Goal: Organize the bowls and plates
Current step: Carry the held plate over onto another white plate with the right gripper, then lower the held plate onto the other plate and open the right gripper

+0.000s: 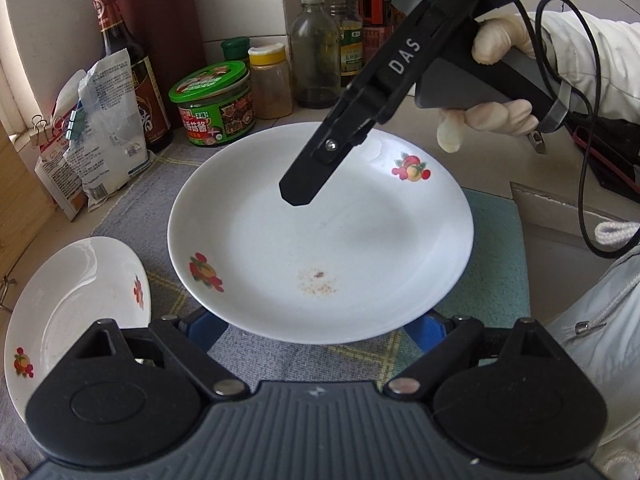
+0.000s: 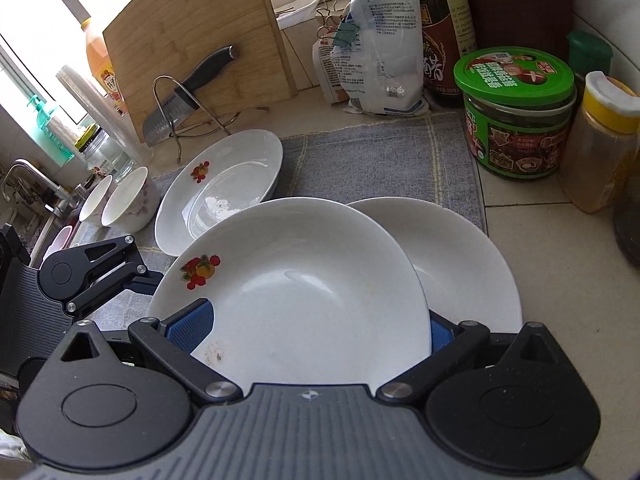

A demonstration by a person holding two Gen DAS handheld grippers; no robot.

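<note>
Plate (image 2: 304, 292) between right fingers (image 2: 190, 328), tilted

I see glossy white glazed plates (image 2: 304, 292) on a rough woven grey cloth (image 2: 380, 156). My gripper (image 1: 320, 332) is matt black plastic with ribbed blue pads (image 2: 190, 328). The board (image 2: 192, 40) is pale wood; the jar lid (image 2: 514, 74) shiny green plastic.

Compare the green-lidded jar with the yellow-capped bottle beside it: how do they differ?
The jar is squat and wide, while the bottle is slimmer. The jar has a flat green lid with a printed picture, and the bottle has a yellow cap with a white flip top. The jar wears a busy green label, but the bottle is clear and shows orange-brown powder. Both stand upright and closed on the tiled counter.
</note>
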